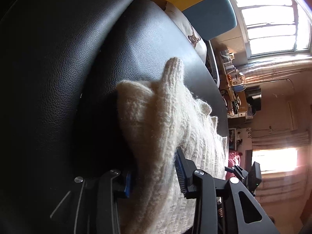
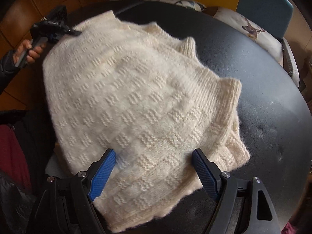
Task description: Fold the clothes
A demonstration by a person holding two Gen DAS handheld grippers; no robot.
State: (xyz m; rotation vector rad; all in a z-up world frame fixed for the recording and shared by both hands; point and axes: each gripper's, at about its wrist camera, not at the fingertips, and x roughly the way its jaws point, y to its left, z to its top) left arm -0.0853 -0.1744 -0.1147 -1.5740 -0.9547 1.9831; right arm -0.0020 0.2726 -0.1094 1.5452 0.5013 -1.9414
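- Cream wool, thick and fuzzy, makes up the sweater (image 2: 136, 101); its knit shows rows of small raised blocks and ribbed edges.
- The sweater lies folded in a rounded heap on the surface (image 2: 263, 89), filling the middle of the right wrist view, with its long axis from upper left to lower right.
- A ribbed cuff or corner (image 1: 174, 66) sticks up toward the top of the left wrist view.
- The surface is round, covered in black pebbled leather-like material with a few dimples at the right.
- The left tongs (image 1: 154, 177) are clamped on a thick fold of the sweater, blue ridged pads pressed into the wool.
- The right tongs (image 2: 154, 167) stand wide apart over the sweater's near edge, gripping nothing.
- A hand (image 2: 32, 51) in a dark sleeve holds the left tool at upper left.
- Beyond: a blue and yellow chair (image 2: 263, 3), a printed cushion (image 2: 253, 33), bright windows (image 1: 273, 19).
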